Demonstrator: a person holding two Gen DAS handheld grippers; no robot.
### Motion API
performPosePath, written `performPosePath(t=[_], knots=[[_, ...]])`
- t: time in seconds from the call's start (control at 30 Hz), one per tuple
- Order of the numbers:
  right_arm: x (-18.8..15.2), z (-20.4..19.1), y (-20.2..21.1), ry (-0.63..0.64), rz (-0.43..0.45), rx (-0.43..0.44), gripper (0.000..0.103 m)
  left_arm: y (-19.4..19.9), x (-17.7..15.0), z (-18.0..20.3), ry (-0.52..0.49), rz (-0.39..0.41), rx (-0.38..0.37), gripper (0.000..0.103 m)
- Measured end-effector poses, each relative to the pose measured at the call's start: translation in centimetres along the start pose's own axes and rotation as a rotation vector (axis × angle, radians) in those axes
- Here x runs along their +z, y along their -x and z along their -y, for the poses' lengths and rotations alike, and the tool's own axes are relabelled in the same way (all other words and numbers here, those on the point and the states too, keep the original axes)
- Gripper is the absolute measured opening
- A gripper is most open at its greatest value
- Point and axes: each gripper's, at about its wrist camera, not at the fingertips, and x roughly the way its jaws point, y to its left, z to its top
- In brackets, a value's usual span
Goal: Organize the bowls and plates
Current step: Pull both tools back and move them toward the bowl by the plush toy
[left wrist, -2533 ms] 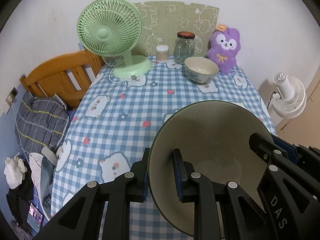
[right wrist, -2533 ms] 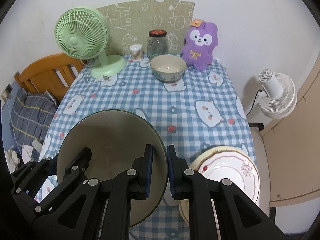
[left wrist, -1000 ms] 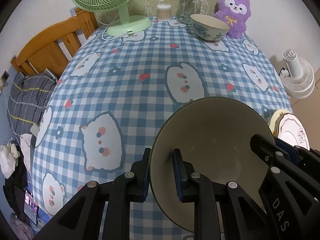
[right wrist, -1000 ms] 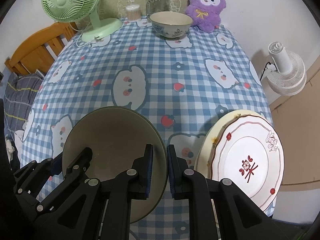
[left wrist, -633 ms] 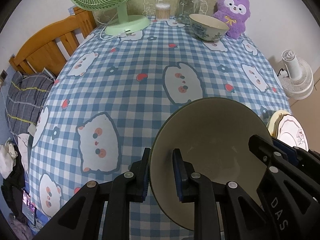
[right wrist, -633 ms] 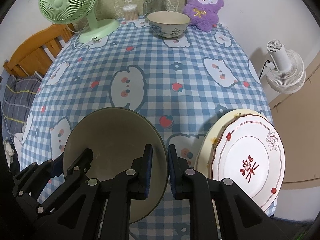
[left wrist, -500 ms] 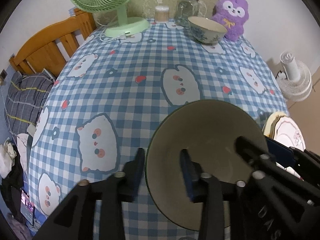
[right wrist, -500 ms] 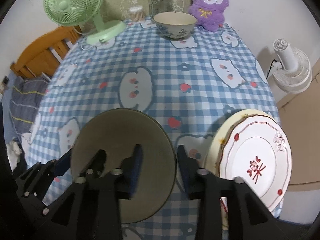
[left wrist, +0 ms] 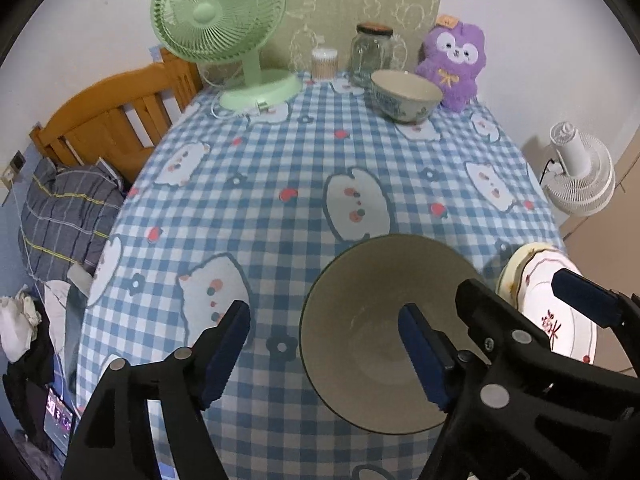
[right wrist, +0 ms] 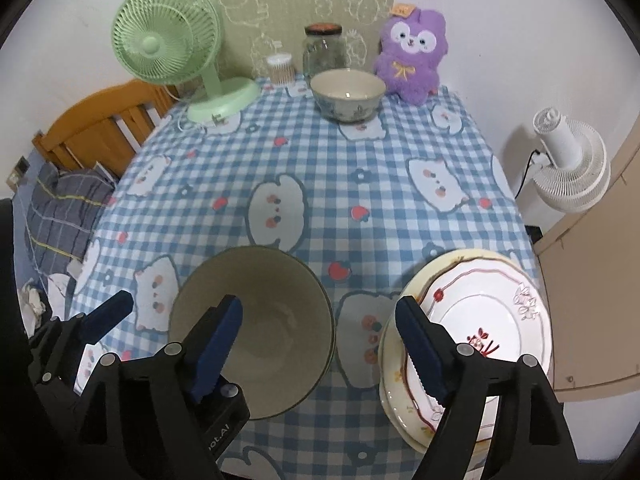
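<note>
A large beige bowl (left wrist: 372, 332) (right wrist: 264, 332) with a dark rim rests on the checked tablecloth near the front edge. My left gripper (left wrist: 324, 314) straddles its left rim, its jaws opening, and the pads are clear of the rim. My right gripper (right wrist: 320, 306) straddles the right rim the same way, jaws opening, touching nothing. A stack of plates (right wrist: 484, 320) (left wrist: 560, 320) with a red-patterned white plate on top lies right of the bowl. At the back stands a smaller patterned bowl (left wrist: 406, 96) (right wrist: 348, 94).
Along the back wall stand a green fan (left wrist: 220, 12), a swab pot (left wrist: 324, 64), a glass jar (left wrist: 372, 56) and a purple plush (left wrist: 456, 64). A white floor fan (right wrist: 568, 160) is beyond the table's right edge, a wooden bed frame (left wrist: 108, 128) on the left.
Both grippers were shut on the big bowl's rim; now their jaws have spread apart and let it go. Both have lifted a little, so the bowl looks smaller.
</note>
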Motion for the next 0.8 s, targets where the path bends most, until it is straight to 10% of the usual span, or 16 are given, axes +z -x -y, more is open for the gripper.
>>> performPosePath(t=[0.8], knots=[[5.2,-0.7,8.6,-0.029,0.171,-0.04,0.091,7.9,5.7,-0.7,-0.032,0.167,-0.046,0.097]])
